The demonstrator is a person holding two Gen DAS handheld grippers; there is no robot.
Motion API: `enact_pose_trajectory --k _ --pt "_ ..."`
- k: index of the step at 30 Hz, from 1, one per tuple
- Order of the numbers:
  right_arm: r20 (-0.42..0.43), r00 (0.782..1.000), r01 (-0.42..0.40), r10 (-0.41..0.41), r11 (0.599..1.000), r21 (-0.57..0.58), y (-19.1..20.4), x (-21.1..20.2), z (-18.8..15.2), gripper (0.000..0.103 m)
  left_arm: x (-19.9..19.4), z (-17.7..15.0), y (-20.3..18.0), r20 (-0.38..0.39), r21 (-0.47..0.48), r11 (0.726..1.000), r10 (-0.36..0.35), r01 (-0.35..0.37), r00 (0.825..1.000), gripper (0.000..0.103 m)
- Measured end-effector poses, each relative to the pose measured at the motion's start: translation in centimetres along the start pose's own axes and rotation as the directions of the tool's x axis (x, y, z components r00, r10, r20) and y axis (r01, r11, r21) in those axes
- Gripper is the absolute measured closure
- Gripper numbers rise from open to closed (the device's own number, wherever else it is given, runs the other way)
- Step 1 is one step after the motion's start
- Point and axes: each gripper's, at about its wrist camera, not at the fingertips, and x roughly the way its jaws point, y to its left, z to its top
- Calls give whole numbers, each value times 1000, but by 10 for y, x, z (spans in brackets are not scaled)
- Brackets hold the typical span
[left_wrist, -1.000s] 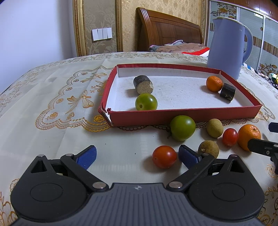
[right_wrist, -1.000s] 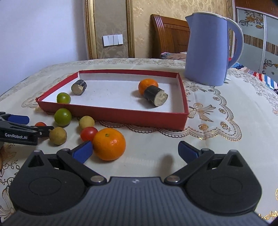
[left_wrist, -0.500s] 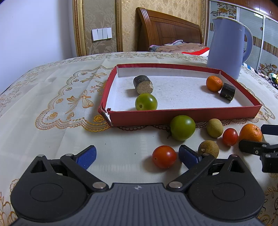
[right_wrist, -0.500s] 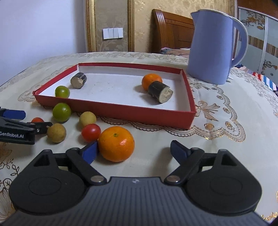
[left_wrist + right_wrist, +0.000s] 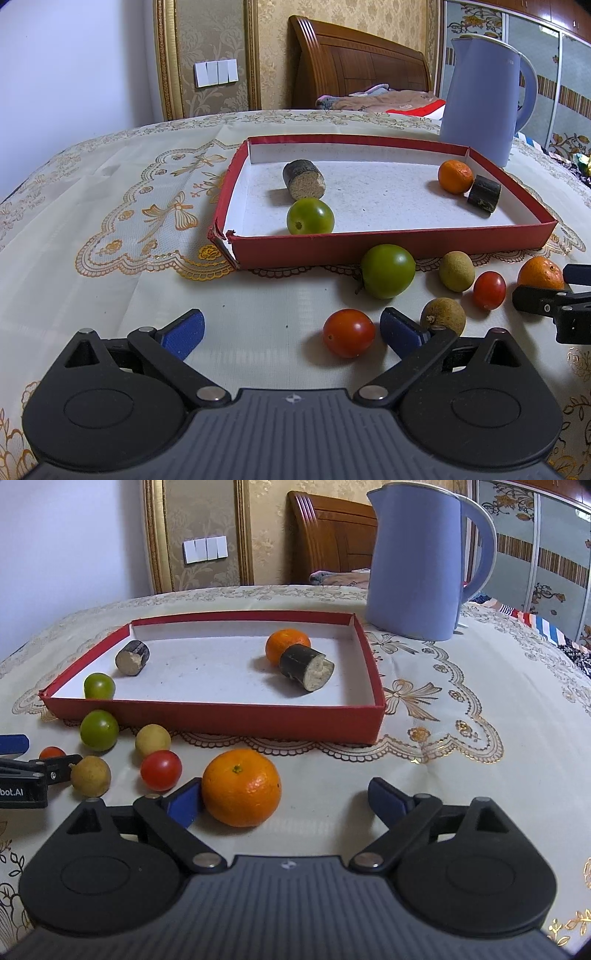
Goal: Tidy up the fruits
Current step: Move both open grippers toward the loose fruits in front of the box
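My right gripper (image 5: 286, 799) is low over the cloth and its jaws are opening. A large orange (image 5: 241, 787) lies between them, against the left finger (image 5: 186, 803) and well apart from the right one. My left gripper (image 5: 291, 330) stands open with a red tomato (image 5: 349, 333) on the cloth between its fingers, close to the right pad. The red tray (image 5: 221, 720) holds a green tomato (image 5: 99, 686), a small orange (image 5: 287, 642) and two dark cut pieces. A green tomato (image 5: 388, 270), two brownish fruits and another red tomato (image 5: 489, 290) lie loose in front of the tray.
A tall blue kettle (image 5: 417, 561) stands behind the tray's right corner. The embroidered tablecloth (image 5: 129, 229) covers the table. A wooden headboard and a wall are beyond the far edge. The left gripper's finger (image 5: 55, 768) reaches in beside the loose fruits.
My right gripper moved forward and left, so the large orange now sits between its fingers instead of ahead of the left one. The left gripper and the other fruits kept still.
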Motion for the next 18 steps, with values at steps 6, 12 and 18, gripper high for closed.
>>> enact_pose_trajectory --k 6,12,18 --pt "11 1000 -7 7 1000 -8 3 0 1 19 1 -1 -1 0 4 1000 8 -8 1000 0" --pt "12 1000 -13 13 1000 -4 3 -1 1 20 0 -1 -2 4 12 1000 14 -14 1000 0" --pt "9 1000 -8 8 1000 -12 3 -1 1 20 -1 0 -1 2 12 1000 13 -13 1000 0"
